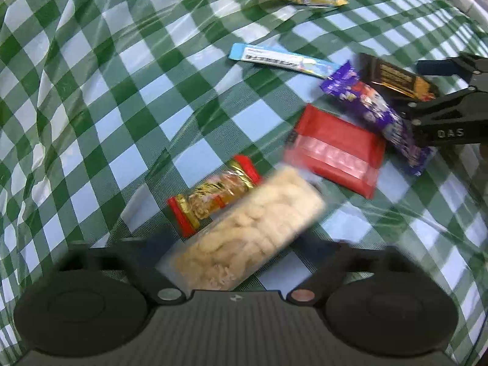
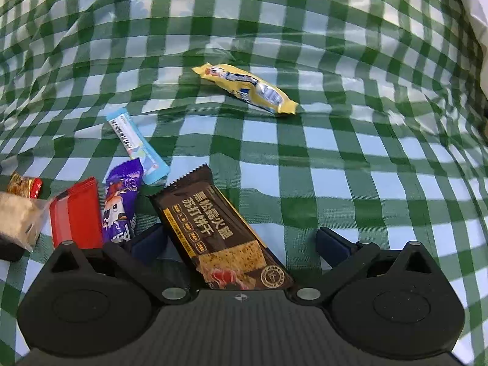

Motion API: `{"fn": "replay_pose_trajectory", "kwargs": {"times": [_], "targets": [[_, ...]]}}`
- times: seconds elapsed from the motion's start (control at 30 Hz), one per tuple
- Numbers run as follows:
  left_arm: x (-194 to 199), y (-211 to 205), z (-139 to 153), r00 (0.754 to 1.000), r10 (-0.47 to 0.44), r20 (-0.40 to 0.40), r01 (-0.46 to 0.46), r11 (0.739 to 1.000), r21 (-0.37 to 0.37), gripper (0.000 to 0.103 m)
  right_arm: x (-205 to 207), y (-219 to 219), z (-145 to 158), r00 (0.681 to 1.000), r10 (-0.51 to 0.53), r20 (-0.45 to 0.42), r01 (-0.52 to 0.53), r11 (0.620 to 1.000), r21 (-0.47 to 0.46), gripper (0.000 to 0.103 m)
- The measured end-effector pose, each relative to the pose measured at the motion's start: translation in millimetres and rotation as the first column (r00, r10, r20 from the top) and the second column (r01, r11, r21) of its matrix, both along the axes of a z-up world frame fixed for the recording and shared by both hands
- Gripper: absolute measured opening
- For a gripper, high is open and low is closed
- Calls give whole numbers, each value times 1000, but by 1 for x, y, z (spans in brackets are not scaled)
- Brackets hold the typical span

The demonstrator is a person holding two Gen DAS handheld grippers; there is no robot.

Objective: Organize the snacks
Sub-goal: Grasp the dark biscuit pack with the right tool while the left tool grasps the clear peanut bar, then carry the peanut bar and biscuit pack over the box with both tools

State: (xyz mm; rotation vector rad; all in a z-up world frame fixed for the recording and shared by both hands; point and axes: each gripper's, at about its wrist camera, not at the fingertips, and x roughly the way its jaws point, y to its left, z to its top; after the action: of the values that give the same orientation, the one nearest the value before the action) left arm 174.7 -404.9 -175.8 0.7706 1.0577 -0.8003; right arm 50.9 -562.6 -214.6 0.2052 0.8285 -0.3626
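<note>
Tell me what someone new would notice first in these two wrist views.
Probably the green and white checked tablecloth strewn with snack packets. In the left wrist view, a clear pack of pale puffed snacks lies between the left gripper fingers. In the right wrist view, a dark brown cracker packet lies between the open right gripper fingers, with a yellow packet alone farther off.

blurred: clear puffed-snack bag (image 1: 244,228) | hidden: left fingers' tips behind it

Seven wrapped snacks (image 2: 231,238) strewn flat, mostly clustered.
</note>
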Motion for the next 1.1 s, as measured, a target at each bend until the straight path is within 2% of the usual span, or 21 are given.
{"fn": "replay_pose_trajectory", "kwargs": {"times": [0.03,0.07,0.1,0.13,0.3,0.47,0.6,0.73,0.87,1.1], "targets": [[-2,3,3,1000,18,-17,-18,1000,-9,49,-2,1,1,1000,13,12,-13,1000,5,84],[-5,7,5,999,38,-36,-38,999,-6,45,-7,5,4,999,31,23,-31,1000,-5,65],[-10,12,7,997,52,-53,-53,999,-6,41,-11,9,7,999,44,27,-44,999,-19,56],[-14,18,8,995,71,-73,-72,997,-13,40,-18,13,10,999,48,24,-47,998,-29,42],[-40,55,27,982,120,-142,-134,987,-93,40,-59,36,17,1000,-11,-2,11,1000,-3,41],[-57,89,74,972,183,-146,-213,952,-219,40,-109,60,31,994,-105,25,105,994,4,41],[-75,119,124,967,227,-118,-252,918,-306,40,-147,90,62,980,-176,90,175,984,13,41],[-104,155,162,963,249,-99,-268,891,-365,40,-173,125,103,958,-229,171,218,973,79,41],[-136,206,196,955,274,-110,-295,866,-404,40,-190,171,145,943,-222,247,192,971,140,41],[-194,312,236,927,372,-49,-357,835,-418,40,-215,278,206,943,-68,327,6,983,185,41]]}}
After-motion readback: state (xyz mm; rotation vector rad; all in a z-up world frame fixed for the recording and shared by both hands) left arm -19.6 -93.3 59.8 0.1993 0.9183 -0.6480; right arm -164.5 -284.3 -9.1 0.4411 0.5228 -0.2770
